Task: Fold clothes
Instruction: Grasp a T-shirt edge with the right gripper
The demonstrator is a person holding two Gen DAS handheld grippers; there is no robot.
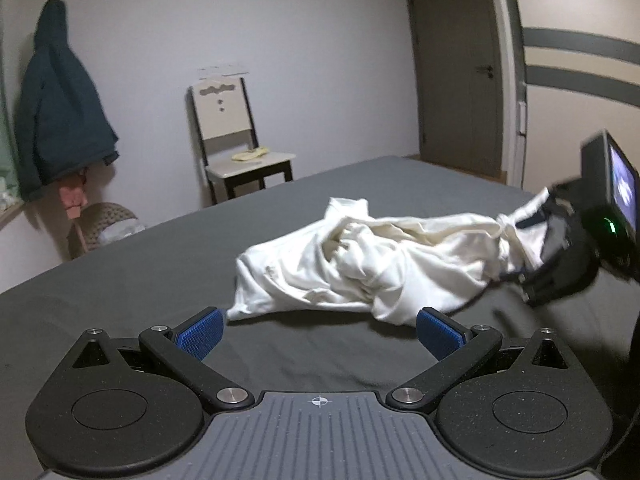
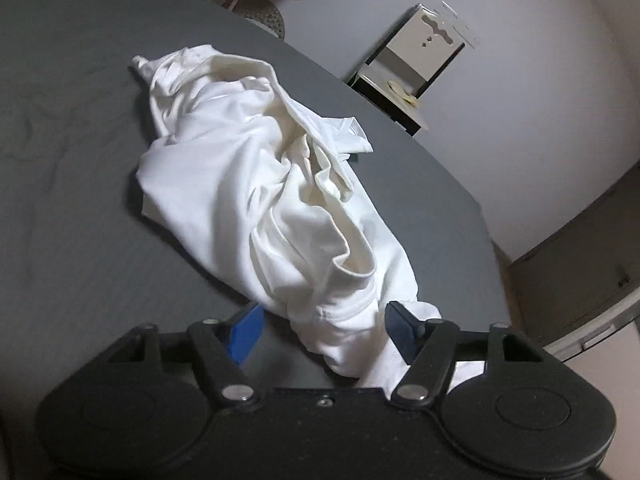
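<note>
My tongs are both spread wide; nothing is folded yet.

My left tongs (image 1: 319, 335) hover empty over the grey bed (image 1: 120, 320), just short of the near edge of the white garment (image 1: 360, 260), which lies in a crumpled heap near the middle of the bed. My right tongs (image 2: 323, 328) have cloth from the heap's other end lying between the blue pads, which stand apart, so I judge them not yet clamped. The garment is bunched and twisted, with no flat panel visible. Spreading, smoothing and every fold are left, as I judge it.
</note>
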